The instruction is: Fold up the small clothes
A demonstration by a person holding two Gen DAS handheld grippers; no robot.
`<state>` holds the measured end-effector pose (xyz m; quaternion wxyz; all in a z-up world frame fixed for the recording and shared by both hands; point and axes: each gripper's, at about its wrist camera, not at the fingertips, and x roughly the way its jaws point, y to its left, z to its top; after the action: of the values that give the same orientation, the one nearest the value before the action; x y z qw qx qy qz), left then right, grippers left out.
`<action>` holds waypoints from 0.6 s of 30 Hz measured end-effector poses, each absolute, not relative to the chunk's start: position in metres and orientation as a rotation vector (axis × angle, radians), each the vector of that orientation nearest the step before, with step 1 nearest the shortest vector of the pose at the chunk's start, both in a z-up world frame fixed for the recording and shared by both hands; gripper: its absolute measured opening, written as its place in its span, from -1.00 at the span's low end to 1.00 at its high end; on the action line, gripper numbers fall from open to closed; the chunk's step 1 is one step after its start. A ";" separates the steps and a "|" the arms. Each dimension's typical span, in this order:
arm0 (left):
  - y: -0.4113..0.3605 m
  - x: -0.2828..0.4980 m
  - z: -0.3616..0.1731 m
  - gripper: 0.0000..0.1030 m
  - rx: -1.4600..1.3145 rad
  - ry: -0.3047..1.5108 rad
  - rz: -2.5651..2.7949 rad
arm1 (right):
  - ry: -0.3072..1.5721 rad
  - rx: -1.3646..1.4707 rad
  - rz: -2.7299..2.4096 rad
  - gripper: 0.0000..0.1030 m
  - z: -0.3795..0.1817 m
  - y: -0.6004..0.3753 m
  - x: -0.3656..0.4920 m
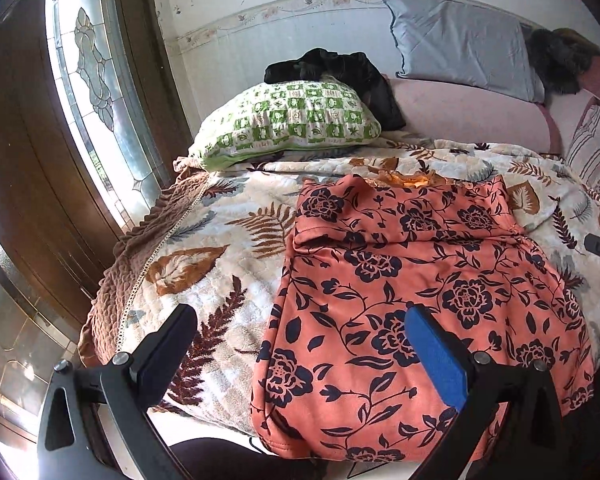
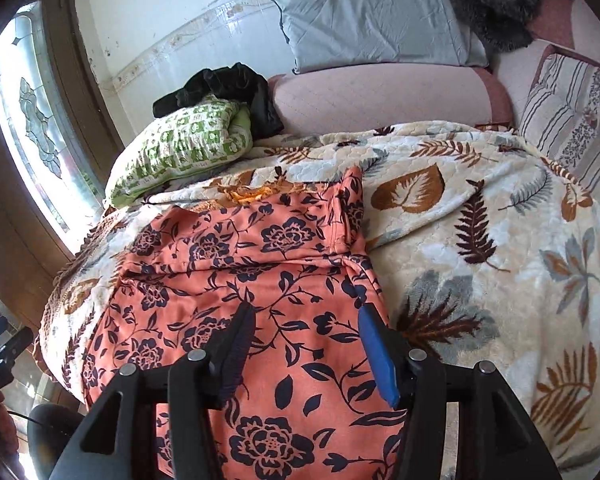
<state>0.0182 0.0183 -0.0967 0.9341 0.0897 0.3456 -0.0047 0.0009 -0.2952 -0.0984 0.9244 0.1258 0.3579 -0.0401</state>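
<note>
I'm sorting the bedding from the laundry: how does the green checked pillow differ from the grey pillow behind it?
The green checked pillow lies flat on the leaf-print blanket; the grey pillow leans upright against the wall. The green checked pillow is patterned with small squares; the grey pillow is plain. A black garment rests partly on the green one; nothing lies on the grey one. Both sit beyond the orange floral garment.

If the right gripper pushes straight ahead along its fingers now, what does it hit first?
Most likely the orange floral garment lying on the leaf-print blanket: the open right gripper points down at it with nothing between, though depth is hard to judge.
</note>
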 end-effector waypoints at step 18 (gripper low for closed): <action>0.050 -0.002 -0.056 1.00 0.150 0.579 0.087 | 0.573 0.221 -0.024 0.30 -0.031 -0.270 -0.069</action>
<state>-0.0015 0.0495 -0.0564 0.9547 0.0737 0.2851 0.0429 -0.0692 -0.2700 -0.0310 0.9531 0.1089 0.2822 -0.0119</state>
